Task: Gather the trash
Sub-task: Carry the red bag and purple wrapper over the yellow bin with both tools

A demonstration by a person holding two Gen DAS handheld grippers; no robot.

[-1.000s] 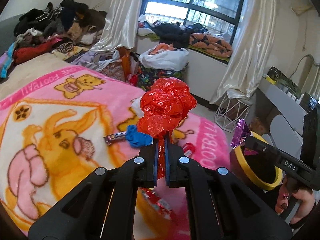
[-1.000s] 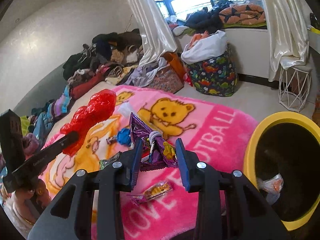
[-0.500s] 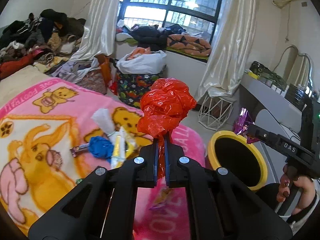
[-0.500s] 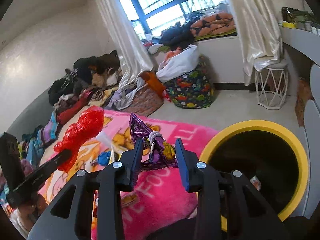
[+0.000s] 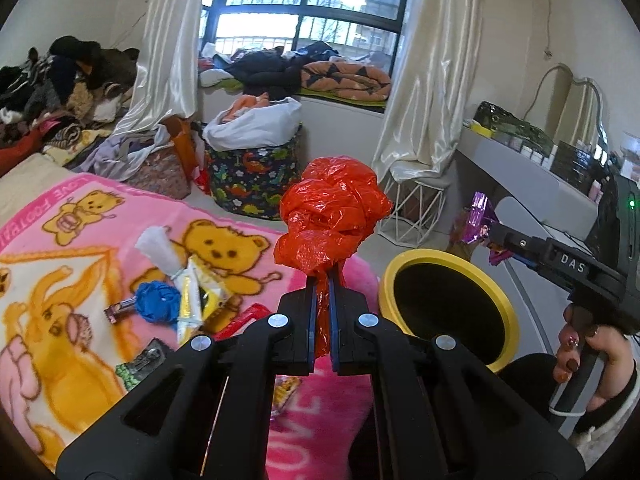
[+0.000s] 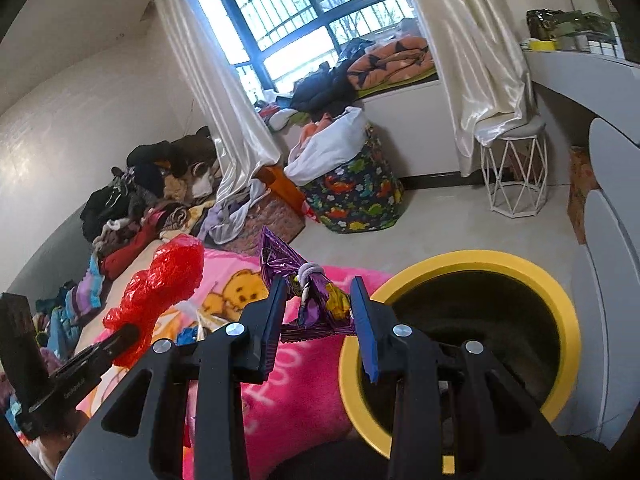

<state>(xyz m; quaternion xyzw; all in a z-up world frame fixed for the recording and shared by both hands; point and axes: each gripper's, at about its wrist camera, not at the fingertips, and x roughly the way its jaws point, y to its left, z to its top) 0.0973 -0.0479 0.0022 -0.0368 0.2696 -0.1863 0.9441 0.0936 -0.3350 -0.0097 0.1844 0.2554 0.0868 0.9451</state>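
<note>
My left gripper point(image 5: 323, 286) is shut on the neck of a crumpled red plastic bag point(image 5: 334, 224), which stands up above the jaws. A purple snack wrapper point(image 6: 304, 284) sits clamped between the pads of my right gripper point(image 6: 318, 298). Just right of and below that wrapper gapes the yellow-rimmed bin point(image 6: 560, 308), dark inside. In the left wrist view the bin point(image 5: 400, 264) lies right of the red bag, and the right gripper point(image 5: 490, 232) holds the purple wrapper point(image 5: 478, 220) above its far rim. The red bag point(image 6: 160, 284) also shows at the left of the right wrist view.
More litter lies on the pink bear blanket point(image 5: 80, 248): a blue wad point(image 5: 158, 302), a white wrapper point(image 5: 160, 246), yellow packets point(image 5: 196, 300). A dinosaur-print basket point(image 5: 256, 178), a white wire stool point(image 5: 414, 210), piled clothes point(image 5: 60, 92) and a grey desk point(image 5: 532, 184) surround the floor.
Both grippers have swung right with their loads, away from the blanket's middle toward the bin. The bin now fills more of both views. Neither grip has altered.
</note>
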